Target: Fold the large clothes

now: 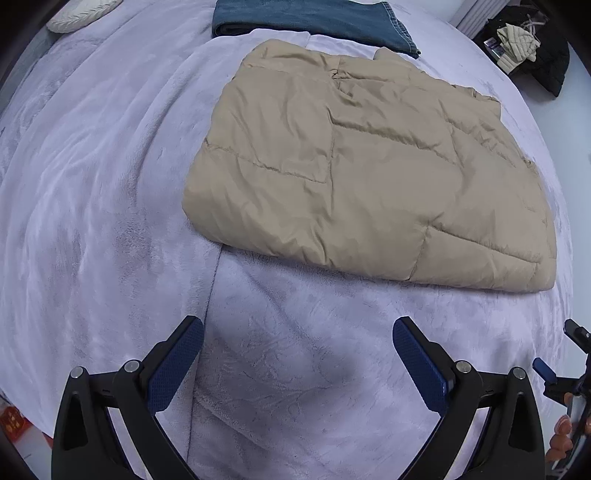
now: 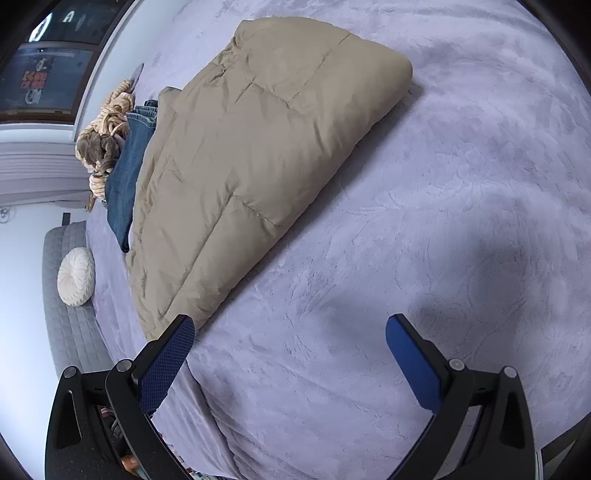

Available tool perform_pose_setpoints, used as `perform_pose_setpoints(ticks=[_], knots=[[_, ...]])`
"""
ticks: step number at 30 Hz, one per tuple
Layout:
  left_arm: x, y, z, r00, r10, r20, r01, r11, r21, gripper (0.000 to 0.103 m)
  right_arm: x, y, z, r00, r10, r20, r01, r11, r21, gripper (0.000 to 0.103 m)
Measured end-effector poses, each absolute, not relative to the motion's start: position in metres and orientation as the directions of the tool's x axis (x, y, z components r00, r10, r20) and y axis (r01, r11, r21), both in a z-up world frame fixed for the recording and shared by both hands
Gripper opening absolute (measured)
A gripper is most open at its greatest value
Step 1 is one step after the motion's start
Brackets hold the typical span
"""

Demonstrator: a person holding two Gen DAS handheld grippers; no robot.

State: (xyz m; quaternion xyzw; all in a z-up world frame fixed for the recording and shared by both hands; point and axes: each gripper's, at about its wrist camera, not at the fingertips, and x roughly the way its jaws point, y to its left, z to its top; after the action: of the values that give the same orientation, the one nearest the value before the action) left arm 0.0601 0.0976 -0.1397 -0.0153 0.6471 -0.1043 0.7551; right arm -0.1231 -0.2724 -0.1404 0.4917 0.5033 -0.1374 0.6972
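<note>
A tan quilted puffer jacket (image 1: 369, 166) lies folded into a thick rectangle on a lilac plush blanket (image 1: 92, 203). My left gripper (image 1: 298, 330) hangs open over bare blanket, a short way in front of the jacket's near edge, holding nothing. In the right wrist view the same jacket (image 2: 251, 155) runs diagonally from upper right to lower left. My right gripper (image 2: 290, 326) is open and empty, its left finger just off the jacket's lower corner. Part of that gripper (image 1: 565, 365) shows at the left wrist view's right edge, with a hand on it.
Folded blue jeans (image 1: 314, 18) lie just beyond the jacket. A round cream cushion (image 2: 76, 277) rests on a grey quilted headboard. Tan and brown knitted things (image 2: 107, 125) sit past the jeans. Dark and cream clothes (image 1: 524, 44) lie off the bed's far right corner.
</note>
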Motion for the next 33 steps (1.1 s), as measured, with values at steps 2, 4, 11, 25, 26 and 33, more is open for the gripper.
perform_pose_setpoints(ticks=[2, 4, 11, 25, 26, 33], knots=[[0.061, 0.093, -0.140, 0.144, -0.173, -0.974, 0.129, 0.979, -0.155, 0.102, -0.120, -0.278, -0.141, 0.454, 0.305, -0.837, 0.687, 0.479, 0.546, 0.103], [0.063, 0.090, -0.142, 0.142, -0.180, -0.973, 0.118, 0.979, -0.164, 0.102, -0.116, -0.284, -0.142, 0.449, 0.309, -0.838, 0.681, 0.488, 0.545, 0.103], [0.075, 0.082, -0.162, 0.130, -0.280, -0.951, 0.062, 0.960, -0.274, 0.102, -0.103, -0.303, -0.151, 0.439, 0.319, -0.840, 0.671, 0.505, 0.543, 0.103], [0.102, 0.105, -0.207, 0.150, -0.549, -0.822, -0.116, 0.816, -0.566, 0.102, -0.087, -0.336, -0.178, 0.513, 0.351, -0.784, 0.652, 0.435, 0.621, 0.103], [0.108, 0.104, -0.207, 0.171, -0.553, -0.816, -0.121, 0.810, -0.574, 0.102, -0.084, -0.338, -0.180, 0.522, 0.355, -0.775, 0.649, 0.424, 0.631, 0.103], [0.152, 0.107, -0.208, 0.293, -0.556, -0.777, -0.190, 0.763, -0.618, 0.102, -0.048, -0.357, -0.188, 0.611, 0.377, -0.696, 0.595, 0.360, 0.718, 0.103]])
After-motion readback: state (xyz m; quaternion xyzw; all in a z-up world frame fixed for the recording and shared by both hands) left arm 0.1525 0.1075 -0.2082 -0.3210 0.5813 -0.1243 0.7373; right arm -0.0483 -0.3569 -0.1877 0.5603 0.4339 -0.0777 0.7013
